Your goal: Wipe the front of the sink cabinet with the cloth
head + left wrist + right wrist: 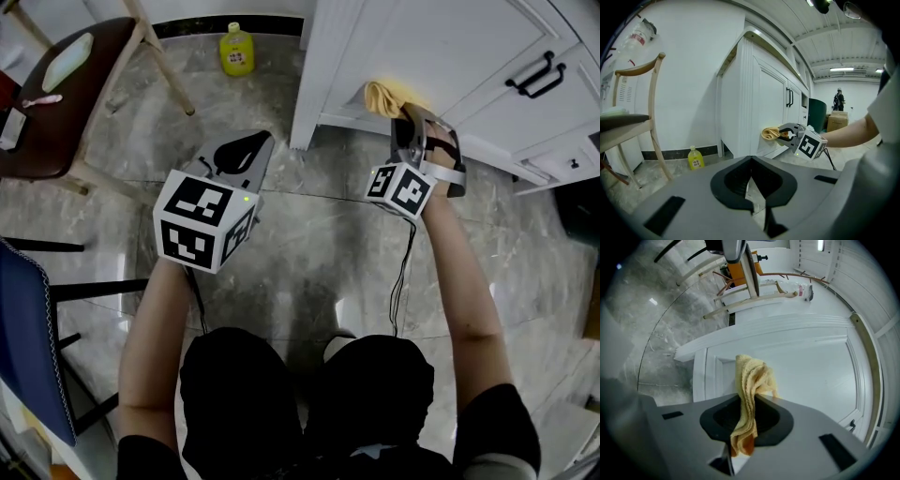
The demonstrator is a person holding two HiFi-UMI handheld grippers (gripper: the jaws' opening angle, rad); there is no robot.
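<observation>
While the yellow cloth (382, 97) sits pinched in the right tool (405, 114), bunched against the low edge of the white cabinet door (441, 47), I'd flatten it and sweep firmly along the panel; the left tool (244, 150) hangs aside, pressed together, empty

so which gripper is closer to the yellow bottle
Left. The left gripper is over the floor facing the yellow bottle; the right gripper holds the cloth at the cabinet, farther away.
</observation>
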